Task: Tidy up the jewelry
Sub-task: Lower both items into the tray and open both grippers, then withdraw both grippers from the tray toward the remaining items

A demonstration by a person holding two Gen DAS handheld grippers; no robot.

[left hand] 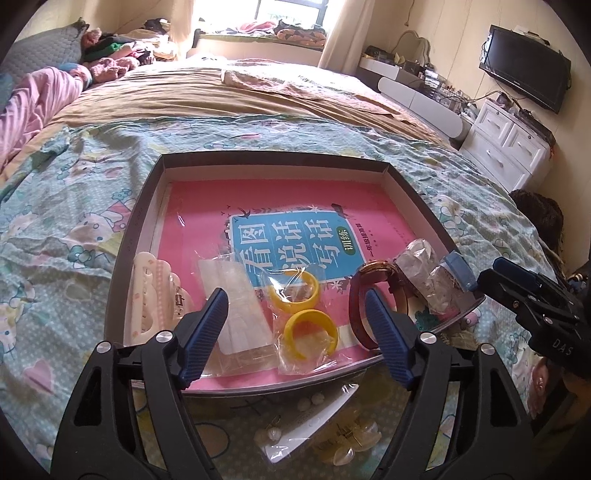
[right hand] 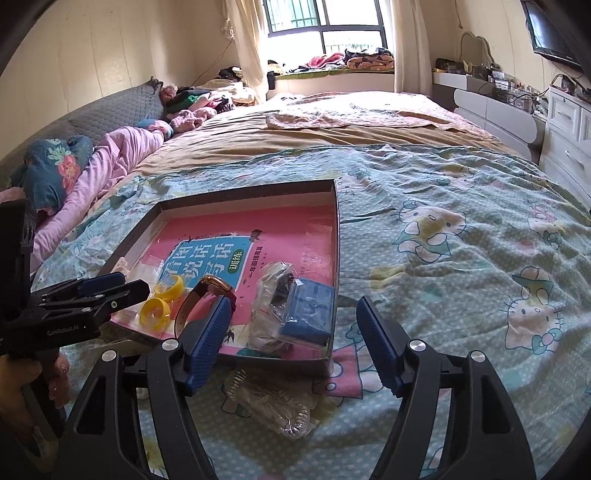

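A shallow grey tray (left hand: 147,206), lined with a pink workbook (left hand: 207,206), lies on a bed and holds the jewelry: two yellow rings (left hand: 308,325) in a clear bag, a red-strapped watch (left hand: 360,306), a cream hair clip (left hand: 147,295), a flat clear packet (left hand: 240,306), a crumpled clear bag (right hand: 266,314) and a blue box (right hand: 308,314) in the tray's near right corner. The tray rests on a pale blue cartoon-print bedspread (right hand: 443,206), with a tan blanket (right hand: 295,136) behind it, pink bedding (right hand: 122,151) by the headboard, a bright window (right hand: 325,22) beyond, white drawers (left hand: 506,147) and a wall television (left hand: 524,70) to the right. Outside the tray, on the spread just before its near wall, lie a white card with pearl earrings (left hand: 295,424), a yellow claw clip (left hand: 351,443) partly hidden by the gripper frame, and a clear ridged clip (right hand: 273,406); their details are hard to make out. The contents of the crumpled bag cannot be told. The left gripper (left hand: 295,332) hangs over the tray's near edge, jaws wide apart, the rings and packet seen between them untouched. The right gripper (right hand: 291,347) stands over the tray's near right corner, jaws likewise spread and empty, one finger before the watch, the other over bare spread. A hand (right hand: 22,387) shows at the left margin of the right wrist view.
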